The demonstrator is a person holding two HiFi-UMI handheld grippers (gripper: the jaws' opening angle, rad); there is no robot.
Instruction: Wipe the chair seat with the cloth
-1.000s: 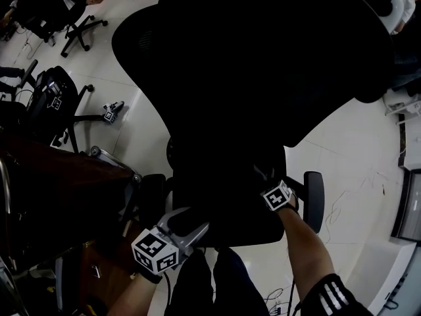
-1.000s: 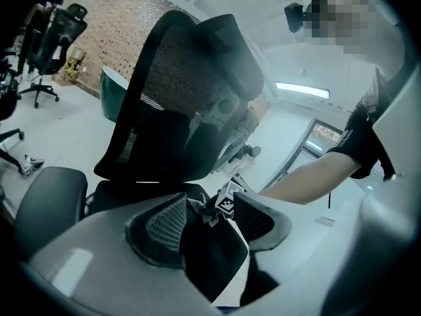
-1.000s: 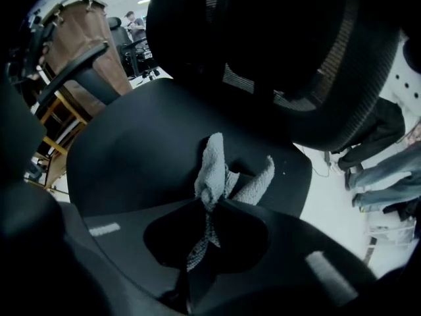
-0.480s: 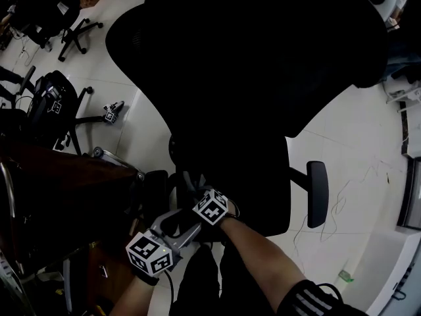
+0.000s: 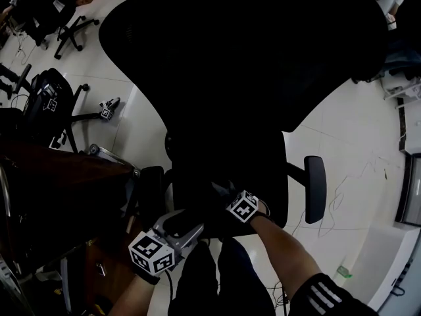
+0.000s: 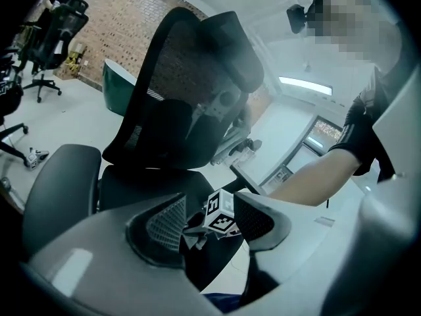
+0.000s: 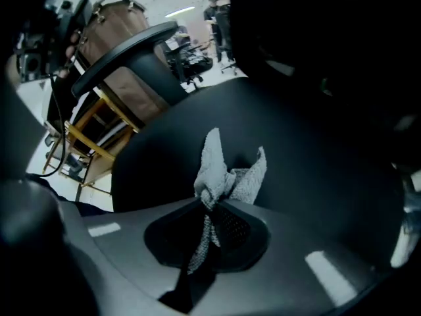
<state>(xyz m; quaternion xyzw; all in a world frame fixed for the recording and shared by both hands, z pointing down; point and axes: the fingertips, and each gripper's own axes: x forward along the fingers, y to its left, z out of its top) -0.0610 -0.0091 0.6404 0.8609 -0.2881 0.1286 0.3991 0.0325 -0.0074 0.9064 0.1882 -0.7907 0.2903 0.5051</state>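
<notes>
- Two grippers hang over the near edge of the chair seat [image 5: 230, 157], but only one is working.
- My right gripper [image 7: 212, 206] is clamped on the cloth [image 7: 230, 173]. The jaws pinch one bunched part, and loose grey corners splay out past the tips, so there is free fabric to drag.
- The cloth sits low over the near-left part of the black seat, just beyond the right gripper's marker cube [image 5: 243, 206]. I judge it is at or very close to the surface, though no view confirms contact.
- My left gripper [image 6: 209, 209] has its jaws apart and nothing between them; past them I see only the right gripper's cube and a scrap of cloth. It sits off the near-left corner of the seat, beside the left armrest [image 6: 56, 189]. I judge I am holding it there to stay out of the wiping path.
- The backrest [image 5: 250, 51] rises on the far side, so the seat is reachable only from my near side.
- I judge the wiping is under way. The dark seat shows no marks, so I cannot say how much is covered; the stretch toward the right armrest [image 5: 315, 188] looks farthest from the cloth.
- The risk is the narrow hold: friction could tug the cloth out of the jaws.
- A dark wooden bench [image 5: 59, 183] stands at the left, near the chair.
</notes>
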